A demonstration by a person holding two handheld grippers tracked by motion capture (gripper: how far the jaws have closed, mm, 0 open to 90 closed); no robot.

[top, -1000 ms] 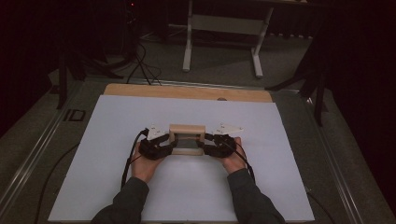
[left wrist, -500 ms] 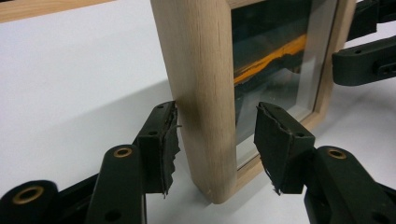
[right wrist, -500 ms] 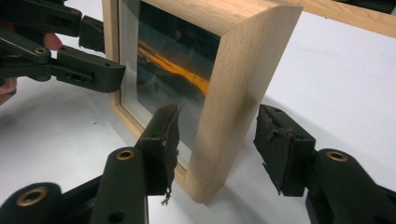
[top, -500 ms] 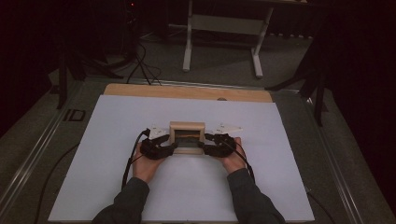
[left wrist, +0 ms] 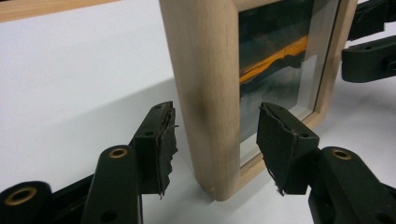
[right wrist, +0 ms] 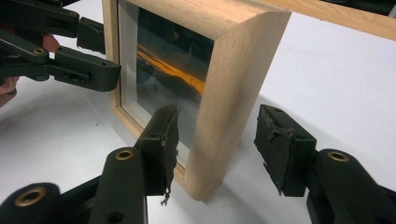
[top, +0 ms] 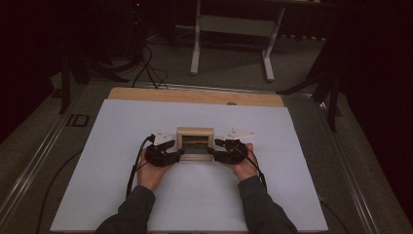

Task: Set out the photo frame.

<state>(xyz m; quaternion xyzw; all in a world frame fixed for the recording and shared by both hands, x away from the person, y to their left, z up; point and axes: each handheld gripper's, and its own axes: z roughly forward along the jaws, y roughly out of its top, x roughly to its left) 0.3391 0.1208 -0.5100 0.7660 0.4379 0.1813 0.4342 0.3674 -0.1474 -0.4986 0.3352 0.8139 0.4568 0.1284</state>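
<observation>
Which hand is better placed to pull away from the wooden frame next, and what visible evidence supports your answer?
Neither clearly; slightly the left. The left gripper straddles the wooden frame edge with gaps on both sides. The right gripper also stands open, having just widened too, but one of its fingers sits nearer the glass.

I think I work in a lab or studio: beyond my left gripper (top: 181, 152) a white sheet (top: 122, 126) covers the table, with floor cables (top: 146, 63), black curtains (top: 375, 73) and a stand (top: 234, 29).
</observation>
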